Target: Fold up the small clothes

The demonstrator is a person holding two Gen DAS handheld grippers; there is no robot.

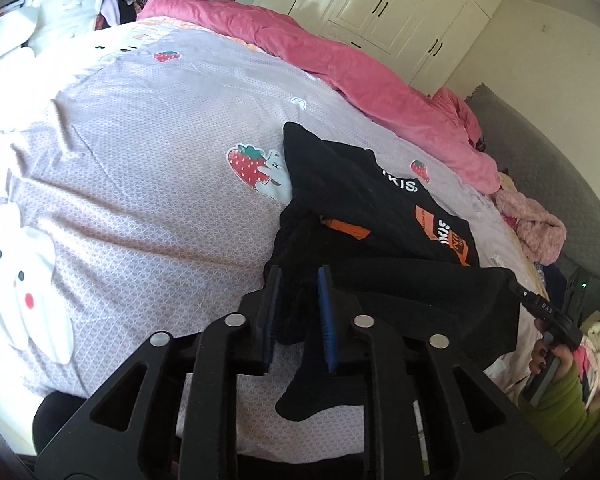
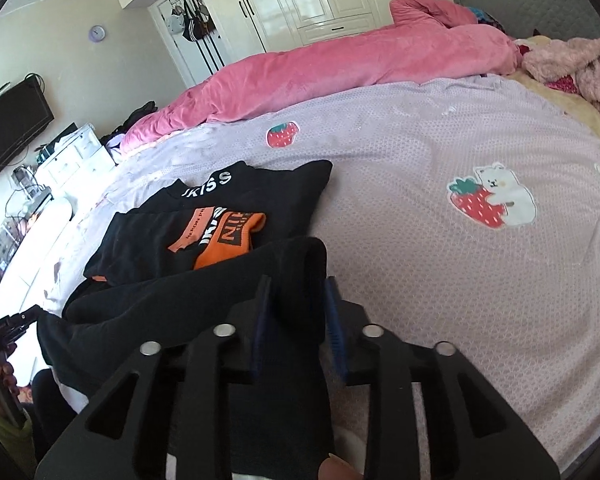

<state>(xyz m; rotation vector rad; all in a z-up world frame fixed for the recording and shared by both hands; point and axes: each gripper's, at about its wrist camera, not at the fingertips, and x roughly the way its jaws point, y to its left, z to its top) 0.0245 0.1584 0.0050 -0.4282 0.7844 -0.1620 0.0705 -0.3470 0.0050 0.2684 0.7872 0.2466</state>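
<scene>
One black shirt [image 2: 220,216] with an orange print lies on the lilac sheet [image 1: 140,184], just in front of the pink quilt [image 2: 340,64], and its near hem is lifted toward the camera by two claws. The left gripper [image 1: 298,280] has a bunch of black cloth between its blue pads [image 1: 326,312], with a tail hanging below; the jaws stand a little apart and I cannot tell whether they still pinch. The right gripper [image 2: 298,292] also has the hem's edge running between its jaws, with a visible gap on one side, so its hold looks loose too. The risk, as I judge it, is that the hem slips from one claw first, so the fold drops crooked or bunches over the print. Count: one shirt, two grippers, one quilt.
</scene>
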